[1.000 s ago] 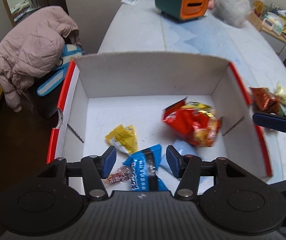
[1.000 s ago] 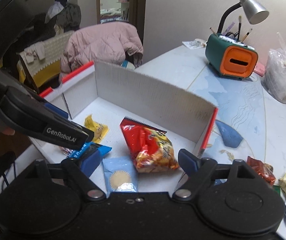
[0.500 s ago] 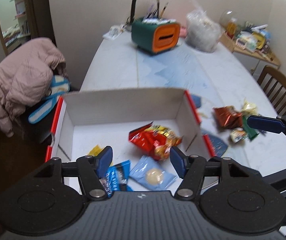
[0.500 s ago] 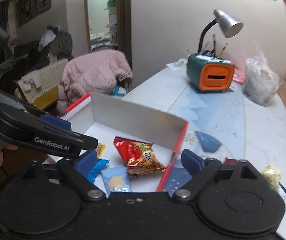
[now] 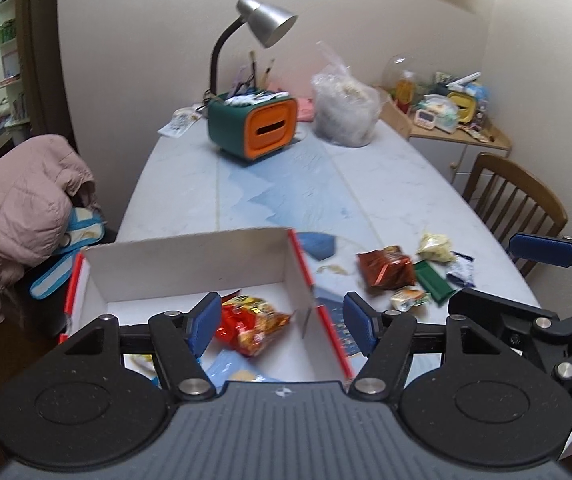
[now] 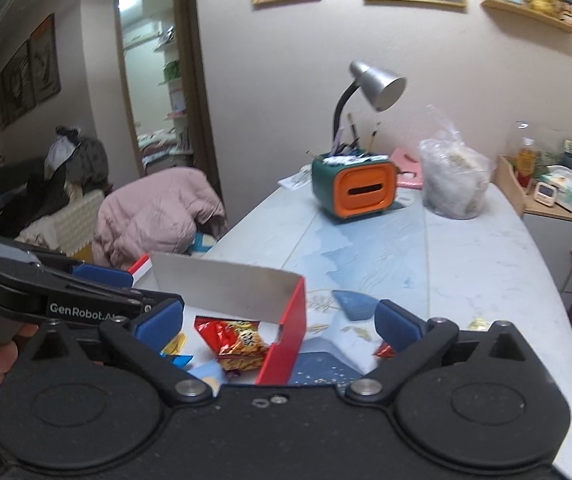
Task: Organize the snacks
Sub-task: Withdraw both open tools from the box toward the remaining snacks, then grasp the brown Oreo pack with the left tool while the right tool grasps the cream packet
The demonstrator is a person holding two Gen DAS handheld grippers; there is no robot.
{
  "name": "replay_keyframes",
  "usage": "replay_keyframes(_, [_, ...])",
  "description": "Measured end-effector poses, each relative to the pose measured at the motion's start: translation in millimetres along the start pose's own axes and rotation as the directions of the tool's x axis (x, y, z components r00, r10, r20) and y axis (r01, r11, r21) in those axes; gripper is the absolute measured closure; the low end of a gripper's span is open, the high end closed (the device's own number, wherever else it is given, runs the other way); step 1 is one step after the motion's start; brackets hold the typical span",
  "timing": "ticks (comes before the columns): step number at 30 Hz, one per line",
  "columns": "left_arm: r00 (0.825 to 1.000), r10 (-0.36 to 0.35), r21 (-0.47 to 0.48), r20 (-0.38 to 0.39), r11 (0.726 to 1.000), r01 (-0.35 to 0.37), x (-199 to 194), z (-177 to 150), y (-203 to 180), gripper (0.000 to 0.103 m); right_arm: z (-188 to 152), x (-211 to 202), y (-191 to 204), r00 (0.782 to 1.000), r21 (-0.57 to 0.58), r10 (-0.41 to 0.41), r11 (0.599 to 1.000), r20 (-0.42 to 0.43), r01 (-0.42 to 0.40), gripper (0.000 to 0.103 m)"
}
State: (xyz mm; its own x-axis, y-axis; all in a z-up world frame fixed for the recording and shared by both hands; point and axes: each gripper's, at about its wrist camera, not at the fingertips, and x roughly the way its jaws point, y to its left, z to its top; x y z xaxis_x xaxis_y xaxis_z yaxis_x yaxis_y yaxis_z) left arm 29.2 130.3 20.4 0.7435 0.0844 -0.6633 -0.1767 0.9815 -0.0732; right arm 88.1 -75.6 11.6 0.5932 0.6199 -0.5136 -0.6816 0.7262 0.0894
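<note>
One cardboard box (image 5: 190, 268) sits near left, holding one red snack bag (image 5: 252, 322) and one pale blue packet (image 5: 228, 368). Right of it lie about five loose snacks (image 5: 410, 276). Far off stand one lamp (image 5: 264, 26) and one plastic bag (image 5: 344, 114).

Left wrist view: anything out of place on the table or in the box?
Yes. Several snacks lie outside the white box: a brown-red packet, a yellow wrapper and small packets, scattered on the table right of it. No spill or damage visible.

The box (image 5: 190, 268) is white inside with red edges, and the snack bag (image 5: 252, 322) in it is red with yellow print. On the pale table (image 5: 386, 188) with blue mountain pattern lie a red-brown packet (image 5: 386, 270) and a dark green packet (image 5: 432, 276). The organizer (image 5: 252, 128) is dark green with orange front.
</note>
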Motion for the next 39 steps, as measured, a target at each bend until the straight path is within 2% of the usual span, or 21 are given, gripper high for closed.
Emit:
replay_keyframes(7, [0.998,-0.04,0.013,0.058,0.999,0.039,1,5,-31,0.026,-1,-19,-28,0.998,0.039,-0.032,0.999,0.048,0.03,0.0])
replay_keyframes(9, [0.997,-0.045,0.014,0.068,0.999,0.044,4,9,-42,0.021,-1,-23,-37,0.998,0.048,-0.043,0.998,0.055,0.04,0.0])
replay_keyframes(13, [0.996,-0.062,0.015,0.058,0.998,0.062,18,15,-63,0.021,-2,-25,-63,0.997,0.053,-0.063,0.997,0.047,0.06,0.0])
replay_keyframes(25, [0.997,-0.031,-0.009,-0.071,1.0,0.03,106,30,-124,0.021,-17,2,-162,0.995,0.055,-0.089,0.994,-0.049,0.092,0.0])
replay_keyframes(34, [0.981,-0.014,-0.035,-0.192,0.999,0.007,181,39,-153,0.021,-33,41,-231,0.985,0.042,-0.092,0.994,-0.148,0.099,0.0])
replay_keyframes(39, [0.971,0.025,-0.056,-0.237,0.998,-0.039,218,44,-160,0.021,-40,74,-256,0.976,0.013,-0.079,0.996,-0.202,0.084,0.0])
